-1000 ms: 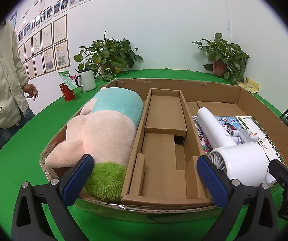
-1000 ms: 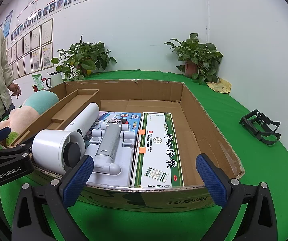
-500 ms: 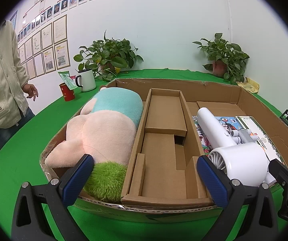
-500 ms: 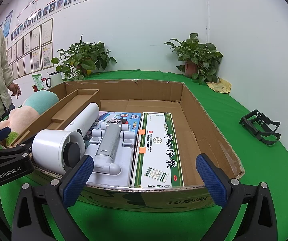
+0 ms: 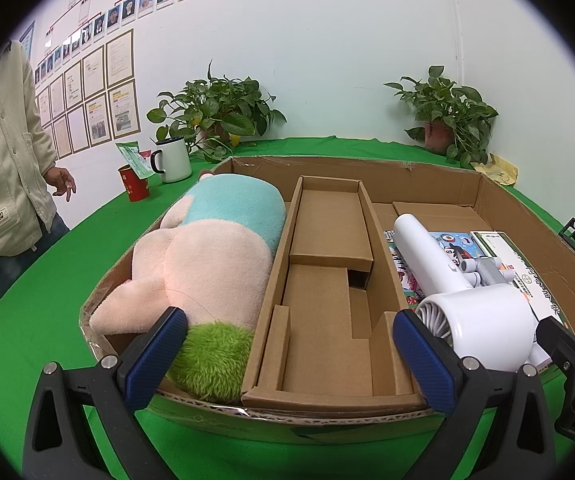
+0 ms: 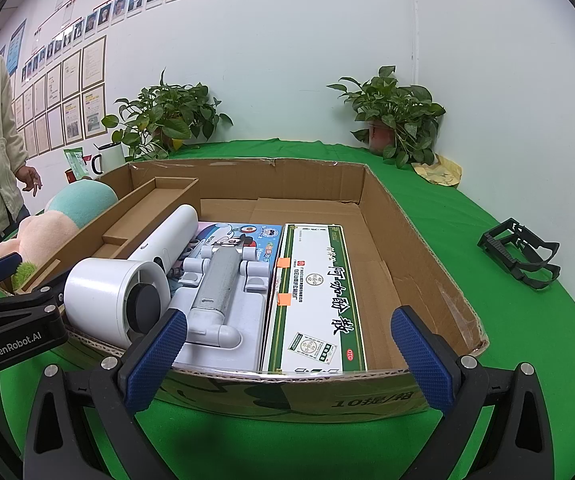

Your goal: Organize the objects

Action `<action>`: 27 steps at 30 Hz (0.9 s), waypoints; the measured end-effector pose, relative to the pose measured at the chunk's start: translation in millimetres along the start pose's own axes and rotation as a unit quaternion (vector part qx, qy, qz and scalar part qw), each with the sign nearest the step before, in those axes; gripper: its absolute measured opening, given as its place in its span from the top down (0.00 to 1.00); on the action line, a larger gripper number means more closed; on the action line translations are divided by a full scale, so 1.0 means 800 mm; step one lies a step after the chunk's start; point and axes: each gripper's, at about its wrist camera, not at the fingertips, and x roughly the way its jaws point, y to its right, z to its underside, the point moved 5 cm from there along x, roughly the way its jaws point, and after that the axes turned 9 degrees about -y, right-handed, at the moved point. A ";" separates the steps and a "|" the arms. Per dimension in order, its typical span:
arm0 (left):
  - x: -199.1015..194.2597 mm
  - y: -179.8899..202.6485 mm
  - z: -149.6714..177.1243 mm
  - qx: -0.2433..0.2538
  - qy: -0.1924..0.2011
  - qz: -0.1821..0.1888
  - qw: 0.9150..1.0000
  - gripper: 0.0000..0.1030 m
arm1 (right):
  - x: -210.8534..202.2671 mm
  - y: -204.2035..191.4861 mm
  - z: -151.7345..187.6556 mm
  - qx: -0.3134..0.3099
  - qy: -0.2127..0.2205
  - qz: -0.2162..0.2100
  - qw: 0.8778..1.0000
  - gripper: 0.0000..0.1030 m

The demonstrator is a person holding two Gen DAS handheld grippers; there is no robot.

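A wide cardboard box point(image 5: 499, 208) point(image 6: 415, 248) lies on the green table. Inside it, from left to right, are a pink and teal plush toy point(image 5: 207, 248) point(image 6: 47, 228), a brown cardboard insert point(image 5: 327, 288), a white hair dryer point(image 5: 475, 312) point(image 6: 127, 284), a grey tool in a white tray point(image 6: 223, 284) and a white and green flat box point(image 6: 315, 296). My left gripper point(image 5: 287, 356) is open at the box's near edge, in front of the insert. My right gripper point(image 6: 287, 356) is open too, before the flat box. Neither holds anything.
A person in a beige jacket point(image 5: 3, 160) stands at the left. A white mug point(image 5: 173, 158), a red cup point(image 5: 133, 182) and two potted plants point(image 5: 215, 116) point(image 5: 451, 116) stand behind the box. A black frame point(image 6: 519, 252) lies on the cloth to the right.
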 end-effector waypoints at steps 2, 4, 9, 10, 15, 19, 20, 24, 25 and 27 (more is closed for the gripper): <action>0.000 0.000 0.000 0.000 0.000 0.000 1.000 0.01 | 0.000 0.000 0.000 0.000 0.000 0.000 1.000 0.00; 0.000 0.000 0.000 0.000 0.000 0.000 1.000 0.01 | -0.001 0.000 0.000 0.000 0.000 0.000 1.000 0.00; 0.000 0.000 0.000 0.000 0.000 0.000 1.000 0.01 | -0.001 0.000 0.000 0.000 0.000 0.000 1.000 0.00; 0.000 0.000 0.000 0.000 0.000 0.000 1.000 0.01 | 0.000 0.000 0.000 0.000 0.000 0.000 1.000 0.00; 0.000 0.000 0.000 0.000 0.000 0.000 1.000 0.01 | -0.001 0.000 0.000 0.000 0.000 0.001 1.000 0.00; 0.000 0.000 0.000 0.000 0.000 0.000 1.000 0.01 | -0.001 0.000 0.000 0.000 0.000 0.000 1.000 0.00; 0.000 0.000 0.000 0.000 0.000 -0.001 1.000 0.01 | 0.000 0.000 0.000 0.000 0.000 0.001 1.000 0.00; 0.000 0.000 0.000 -0.001 0.000 0.002 1.000 0.01 | -0.002 0.000 0.000 0.000 0.000 0.002 1.000 0.00; 0.000 0.001 0.000 0.000 0.000 0.001 1.000 0.01 | -0.002 0.001 0.000 0.001 0.000 0.002 1.000 0.00; 0.001 0.001 -0.001 0.001 0.000 -0.001 1.000 0.01 | -0.002 0.001 -0.001 0.002 -0.001 0.007 1.000 0.00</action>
